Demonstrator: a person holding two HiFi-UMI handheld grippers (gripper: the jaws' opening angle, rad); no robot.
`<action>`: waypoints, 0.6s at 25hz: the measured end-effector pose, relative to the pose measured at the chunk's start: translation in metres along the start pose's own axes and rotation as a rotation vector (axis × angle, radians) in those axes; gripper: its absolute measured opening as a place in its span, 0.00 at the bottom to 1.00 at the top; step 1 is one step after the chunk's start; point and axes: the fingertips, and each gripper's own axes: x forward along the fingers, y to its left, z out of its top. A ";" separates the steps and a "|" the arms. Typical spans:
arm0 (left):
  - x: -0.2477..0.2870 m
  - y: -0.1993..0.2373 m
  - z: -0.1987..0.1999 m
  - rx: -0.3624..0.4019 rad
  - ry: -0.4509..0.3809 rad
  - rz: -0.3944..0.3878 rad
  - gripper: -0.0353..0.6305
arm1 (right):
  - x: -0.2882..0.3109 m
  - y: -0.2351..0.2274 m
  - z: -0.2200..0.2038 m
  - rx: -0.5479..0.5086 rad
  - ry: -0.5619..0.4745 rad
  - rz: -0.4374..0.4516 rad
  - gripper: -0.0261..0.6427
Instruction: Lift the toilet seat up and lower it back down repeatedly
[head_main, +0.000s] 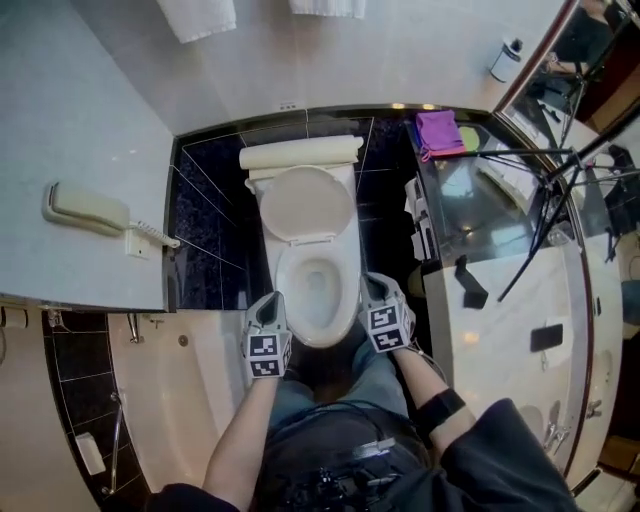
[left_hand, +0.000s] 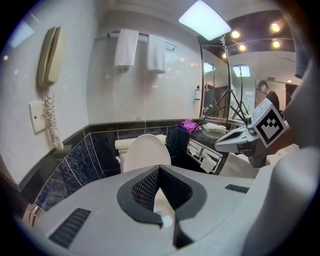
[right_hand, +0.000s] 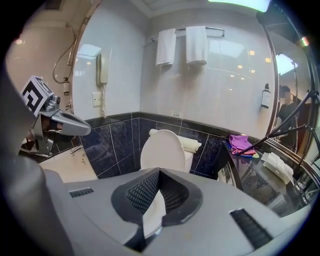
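A bathroom: pale glossy walls above a band of dark marbled tiles (head_main: 205, 240), a cream tub (head_main: 180, 410) on the left and a light stone counter (head_main: 510, 290) on the right, with a mirror over it. One toilet stands against the tiled band, its lid (head_main: 305, 203) upright against the tank. The toilet seat (head_main: 285, 288) rings the bowl just in front of the lid, its front end between the two grippers. The left gripper (head_main: 270, 308) has its jaws drawn almost together on a thin white edge of the seat's left front. The right gripper (head_main: 378, 295) is closed the same way on the right front, a curved white strip of the seat showing between its pads (right_hand: 167, 192). Two white towels (right_hand: 166, 46) (right_hand: 196, 44) hang side by side on one rail above the toilet. One corded phone (head_main: 88, 210) is on the left wall, one purple cloth (head_main: 440, 130) lies at the counter's far end, one small bottle (head_main: 507, 60) sits on the wall near the mirror, and one black tripod (head_main: 545, 200) leans over the counter.
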 end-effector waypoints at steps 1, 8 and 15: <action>-0.004 0.003 0.007 0.000 -0.010 0.010 0.05 | -0.006 -0.001 0.006 0.005 -0.006 0.003 0.07; -0.036 0.005 0.045 -0.020 -0.077 0.010 0.05 | -0.035 -0.003 0.030 -0.004 -0.049 0.007 0.07; -0.049 0.008 0.047 -0.019 -0.087 0.000 0.05 | -0.043 0.005 0.024 0.011 -0.045 0.005 0.07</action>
